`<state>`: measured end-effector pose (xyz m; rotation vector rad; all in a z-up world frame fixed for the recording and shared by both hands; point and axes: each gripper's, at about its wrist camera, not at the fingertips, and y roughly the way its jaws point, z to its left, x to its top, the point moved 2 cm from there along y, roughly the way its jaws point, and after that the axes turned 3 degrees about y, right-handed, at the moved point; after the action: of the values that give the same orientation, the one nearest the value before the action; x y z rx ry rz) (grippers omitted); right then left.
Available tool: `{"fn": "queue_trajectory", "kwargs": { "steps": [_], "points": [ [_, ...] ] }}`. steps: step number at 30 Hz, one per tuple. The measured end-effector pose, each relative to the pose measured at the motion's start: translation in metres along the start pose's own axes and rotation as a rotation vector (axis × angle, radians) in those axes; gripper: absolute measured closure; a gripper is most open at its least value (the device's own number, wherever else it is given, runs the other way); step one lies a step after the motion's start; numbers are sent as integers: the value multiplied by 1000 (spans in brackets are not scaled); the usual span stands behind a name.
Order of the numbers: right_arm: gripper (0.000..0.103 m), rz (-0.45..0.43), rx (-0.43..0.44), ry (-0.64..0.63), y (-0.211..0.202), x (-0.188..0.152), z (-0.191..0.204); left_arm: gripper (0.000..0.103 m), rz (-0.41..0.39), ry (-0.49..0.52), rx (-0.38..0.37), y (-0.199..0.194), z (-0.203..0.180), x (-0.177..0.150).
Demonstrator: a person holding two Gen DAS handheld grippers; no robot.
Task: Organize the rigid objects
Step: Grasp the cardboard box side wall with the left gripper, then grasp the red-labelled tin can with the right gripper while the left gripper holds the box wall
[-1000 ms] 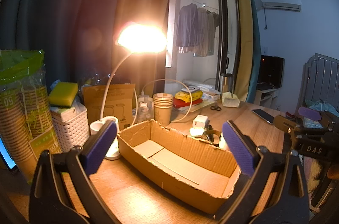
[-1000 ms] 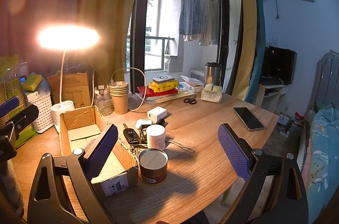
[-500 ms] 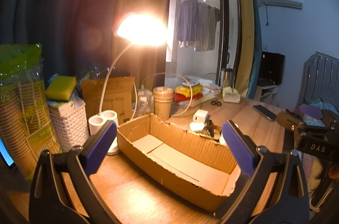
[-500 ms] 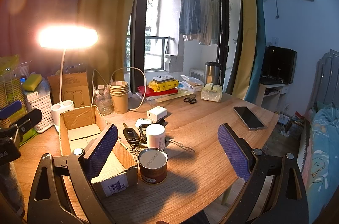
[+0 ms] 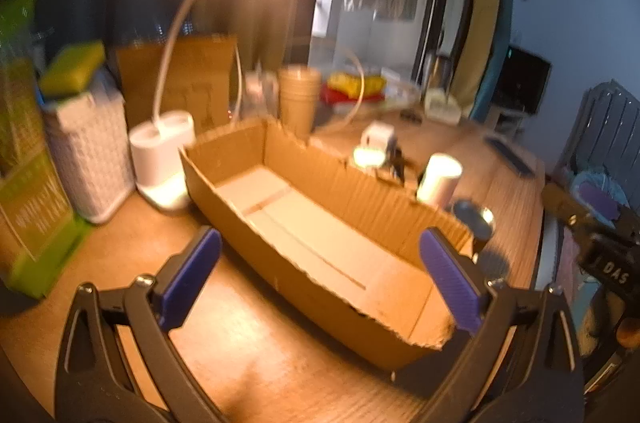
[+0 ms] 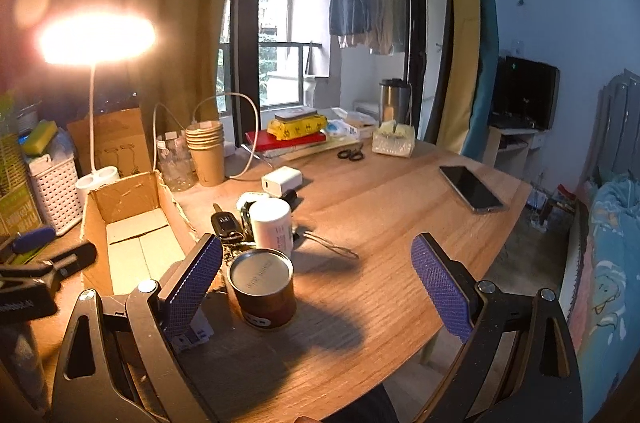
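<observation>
A: What are the grippers doing?
B: The left gripper (image 5: 320, 275) is hovering spread wide over one empty cardboard box (image 5: 320, 223); the right gripper (image 6: 316, 287) is hanging spread too, gripping nothing, level above the surface (image 6: 400, 223).
A: And counting outward?
B: One metal can (image 6: 262, 287) is standing just beside the box, then one white bottle (image 6: 272, 227), one car key (image 6: 224, 223), one white charger (image 6: 282, 179).

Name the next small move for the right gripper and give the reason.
Probably ease the right gripper forward and left around the tin can: it is open and empty, the can stands nearest, beside the empty cardboard box.
</observation>
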<state>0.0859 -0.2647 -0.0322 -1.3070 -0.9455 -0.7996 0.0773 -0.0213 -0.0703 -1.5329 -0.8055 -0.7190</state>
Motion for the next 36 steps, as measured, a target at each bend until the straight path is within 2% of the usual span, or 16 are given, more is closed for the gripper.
{"fn": "queue_trajectory", "kwargs": {
  "steps": [3,12,15,18,21,24,29,31,36],
  "points": [
    [6,11,0,16,5,-3,-8,3,98,-12,-9,20,-6,-6],
    [6,34,-2,69,14,-10,-35,4,257,-86,-16,49,-2,-18],
    [6,36,-3,74,15,-11,-40,33,337,-114,-24,60,6,-24],
    [6,36,-4,82,16,-12,-44,41,392,-124,-51,67,8,-30],
    [6,34,-7,85,16,-12,-44,61,406,-86,-42,68,6,-32],
    [6,32,-8,87,16,-12,-45,74,409,-70,-45,70,10,-32],
    [6,35,-8,88,17,-12,-46,77,407,-72,-32,74,23,-28],
    [6,38,-8,86,18,-12,-45,86,402,-80,-23,75,29,-27],
    [6,49,-6,79,20,-13,-42,92,387,-89,-6,82,45,-19]
  ]
}}
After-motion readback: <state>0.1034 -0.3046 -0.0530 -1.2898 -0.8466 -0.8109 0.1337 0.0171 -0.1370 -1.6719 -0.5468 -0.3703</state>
